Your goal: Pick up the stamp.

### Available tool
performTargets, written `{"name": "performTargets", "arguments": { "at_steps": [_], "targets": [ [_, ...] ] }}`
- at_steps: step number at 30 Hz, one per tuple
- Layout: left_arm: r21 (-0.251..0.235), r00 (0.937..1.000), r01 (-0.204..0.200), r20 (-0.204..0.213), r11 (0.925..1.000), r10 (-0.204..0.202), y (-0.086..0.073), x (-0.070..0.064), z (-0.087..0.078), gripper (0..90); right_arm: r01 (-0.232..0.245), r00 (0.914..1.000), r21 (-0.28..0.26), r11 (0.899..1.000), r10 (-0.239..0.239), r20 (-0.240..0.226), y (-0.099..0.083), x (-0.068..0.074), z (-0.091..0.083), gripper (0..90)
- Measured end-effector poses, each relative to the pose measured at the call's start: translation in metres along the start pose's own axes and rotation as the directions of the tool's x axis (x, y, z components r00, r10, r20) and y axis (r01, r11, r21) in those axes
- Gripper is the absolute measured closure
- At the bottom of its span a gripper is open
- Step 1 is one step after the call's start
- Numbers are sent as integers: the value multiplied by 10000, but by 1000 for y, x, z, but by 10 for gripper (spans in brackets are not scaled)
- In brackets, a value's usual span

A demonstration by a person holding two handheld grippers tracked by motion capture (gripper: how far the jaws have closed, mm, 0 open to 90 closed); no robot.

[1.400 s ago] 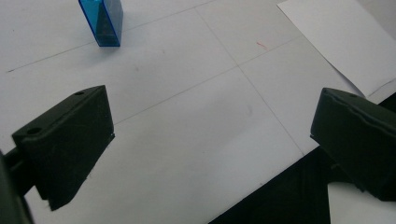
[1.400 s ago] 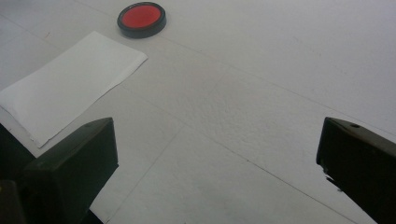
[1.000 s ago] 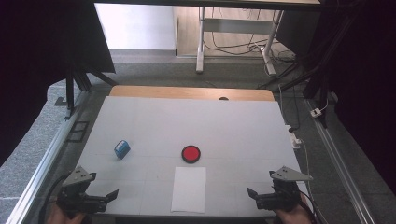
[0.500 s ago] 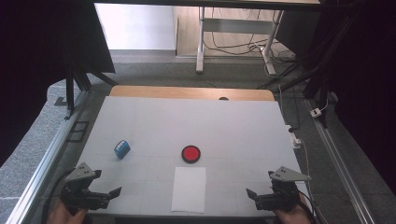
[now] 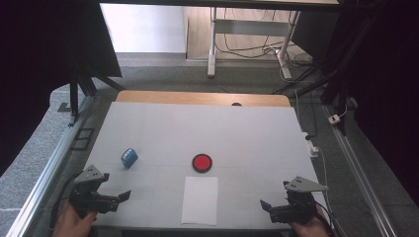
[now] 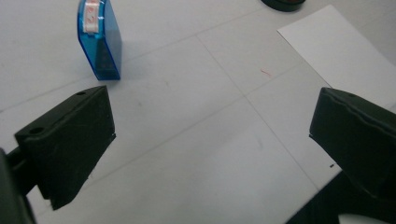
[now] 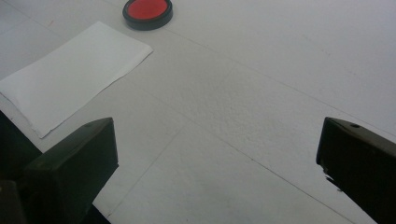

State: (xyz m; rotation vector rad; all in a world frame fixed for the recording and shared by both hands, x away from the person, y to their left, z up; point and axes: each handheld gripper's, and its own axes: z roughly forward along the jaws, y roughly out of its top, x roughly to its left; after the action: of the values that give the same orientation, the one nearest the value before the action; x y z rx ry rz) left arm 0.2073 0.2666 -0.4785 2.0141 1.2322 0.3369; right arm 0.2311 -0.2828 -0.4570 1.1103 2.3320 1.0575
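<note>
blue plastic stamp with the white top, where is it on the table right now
The blue plastic stamp stands on the left of the white table, left of the round red ink pad, just ahead of the left gripper.

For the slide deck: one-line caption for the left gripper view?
Open left gripper above the white table, blue stamp ahead, paper sheet alongside.

Both hands are gripping black two-jaw tools, the left gripper (image 5: 123, 196) and right gripper (image 5: 264, 205), each carrying a grey three-cornered plate, blocky jaws showing small screw holes, and trailing a dark cable.
</note>
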Motion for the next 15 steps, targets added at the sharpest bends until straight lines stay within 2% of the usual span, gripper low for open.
{"name": "performTargets", "arguments": {
  "at_steps": [2,3,7,15],
  "targets": [
    [12,10000,17,-29,10000,-17,1,1,1,0,4,10000,16,10000,-4,-3,0,0,0,0],
    [253,9998,200,94,9995,-202,4,3,4,0,50,10000,94,9999,-50,-4,0,0,0,0],
    [457,9999,107,-68,9989,-104,8,7,11,0,97,9999,97,9999,-97,-29,0,1,1,0],
    [186,9994,291,-202,9994,-287,18,17,18,1,139,9999,149,9998,-139,-2,1,1,1,0]
  ]
}}
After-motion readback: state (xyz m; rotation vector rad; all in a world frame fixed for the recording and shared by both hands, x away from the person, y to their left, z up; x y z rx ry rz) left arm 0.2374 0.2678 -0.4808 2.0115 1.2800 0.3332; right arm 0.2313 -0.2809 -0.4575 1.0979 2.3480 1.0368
